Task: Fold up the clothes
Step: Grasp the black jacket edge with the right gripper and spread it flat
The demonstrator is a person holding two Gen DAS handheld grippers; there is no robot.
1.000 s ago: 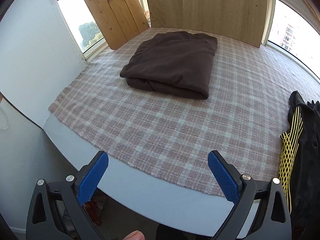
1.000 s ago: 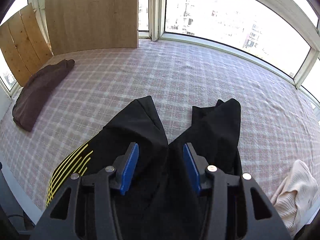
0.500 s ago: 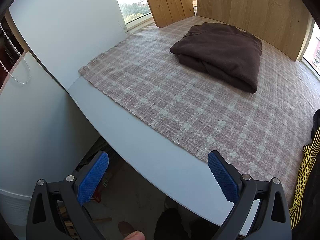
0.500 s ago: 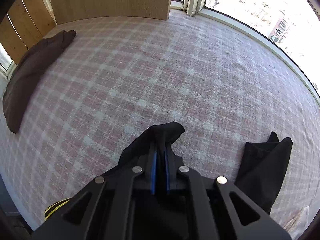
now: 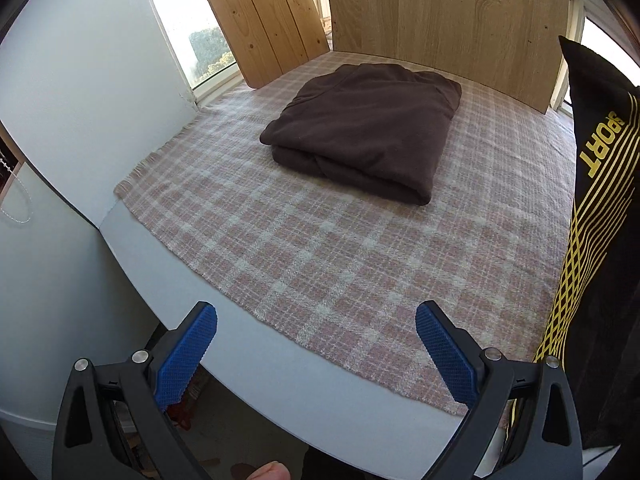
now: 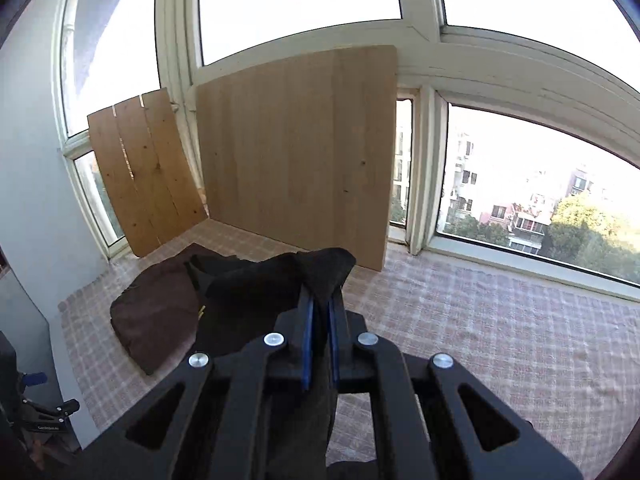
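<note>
From the left wrist we look steeply down, close over the pink plaid cloth's near edge; from the right, higher and flatter towards windows. Both share the folded brown garment.

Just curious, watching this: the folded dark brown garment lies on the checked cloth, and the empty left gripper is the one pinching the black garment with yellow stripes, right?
Nearly. The right gripper pinches the black garment with yellow stripes, as the right wrist view shows. The left gripper is empty, and the folded dark brown garment lies on the checked cloth.

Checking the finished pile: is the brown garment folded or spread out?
Folded. The brown garment lies as a compact rectangle with stacked layers along its near edge, on the plaid cloth.
</note>
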